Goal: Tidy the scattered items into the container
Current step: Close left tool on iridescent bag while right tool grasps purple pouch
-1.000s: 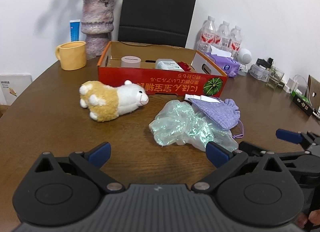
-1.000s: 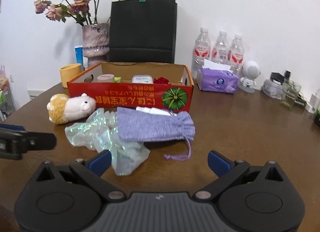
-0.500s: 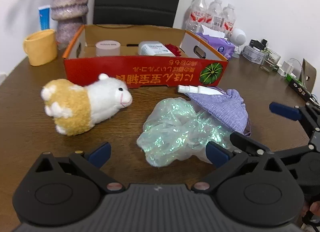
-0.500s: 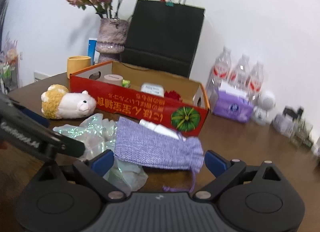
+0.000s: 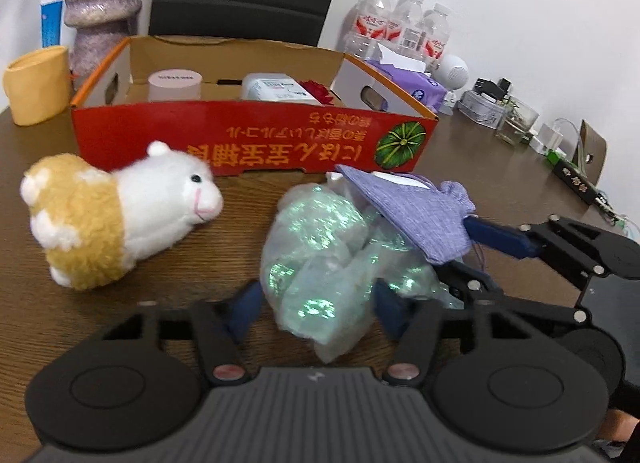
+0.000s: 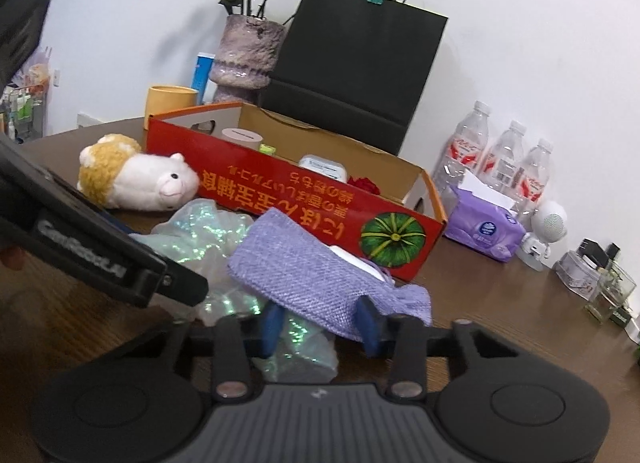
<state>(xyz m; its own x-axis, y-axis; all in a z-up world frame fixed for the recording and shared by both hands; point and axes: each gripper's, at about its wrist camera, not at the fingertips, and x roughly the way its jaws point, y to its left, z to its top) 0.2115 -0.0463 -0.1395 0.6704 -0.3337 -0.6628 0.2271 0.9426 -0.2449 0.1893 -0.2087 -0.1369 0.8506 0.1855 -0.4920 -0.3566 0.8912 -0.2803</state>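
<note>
1. Left wrist view: the left tongs are closing around a crumpled shiny plastic bag on the brown table, a blue finger at each side of the bag; whether the pads already press on it cannot be told.
2. Landmark is the red cardboard box: the bag lies just in front of it, a stuffed toy lamb lies on its side in front of the box's left end, and a purple cloth pouch rests on the bag's right edge.
3. The right tongs reach in from the right of the box, their blue fingers at the pouch's gathered end.
4. Inside the box: a round pink jar, a white packet and something red.
5. Right wrist view: the right tongs are closing on the purple cloth pouch, both blue fingers against its near edge, the cloth between them.
6. The pouch lies in front of the red cardboard box, over the shiny plastic bag; the toy lamb sits at the box's left end.
7. Behind the box stand a vase of dried roses and a black paper bag.
</note>
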